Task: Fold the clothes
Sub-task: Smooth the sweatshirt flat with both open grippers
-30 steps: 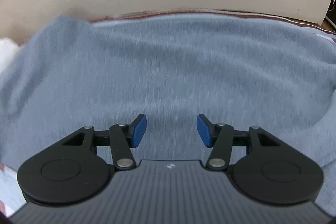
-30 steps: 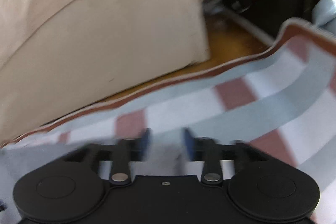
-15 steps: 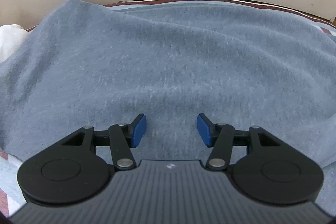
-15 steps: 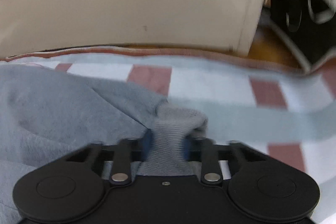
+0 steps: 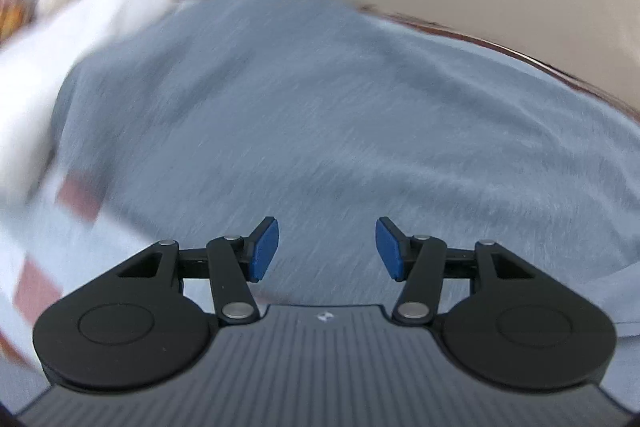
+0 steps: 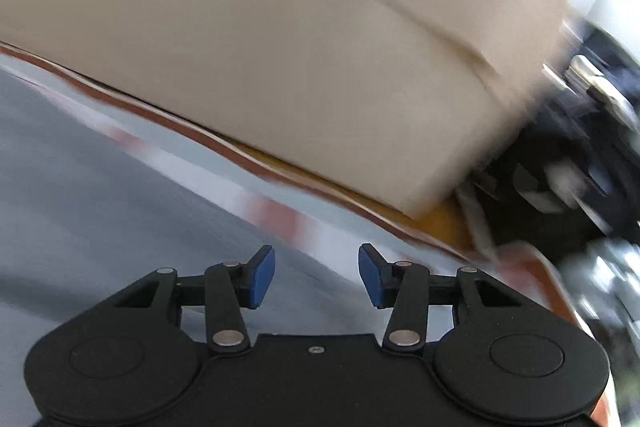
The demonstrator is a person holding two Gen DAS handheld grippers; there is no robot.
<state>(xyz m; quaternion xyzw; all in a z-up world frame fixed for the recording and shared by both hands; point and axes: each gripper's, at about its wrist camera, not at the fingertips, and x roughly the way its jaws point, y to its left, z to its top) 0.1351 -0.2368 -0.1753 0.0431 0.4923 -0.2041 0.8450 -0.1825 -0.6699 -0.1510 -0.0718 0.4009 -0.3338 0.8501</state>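
Above grey garment [image 5: 320,115] on checked cloth [image 6: 280,215], left gripper [image 5: 327,249] jaws apart, empty; right gripper [image 6: 317,275] opening, nothing btwn; regrip hem w/ both.

no readable text, label or number shows in either view.

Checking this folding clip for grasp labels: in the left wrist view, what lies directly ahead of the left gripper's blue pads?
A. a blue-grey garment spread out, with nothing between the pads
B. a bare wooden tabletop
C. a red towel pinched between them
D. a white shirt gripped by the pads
A: the left gripper has its blue pads standing apart with an empty gap, and the blue-grey garment lies spread out beyond them.
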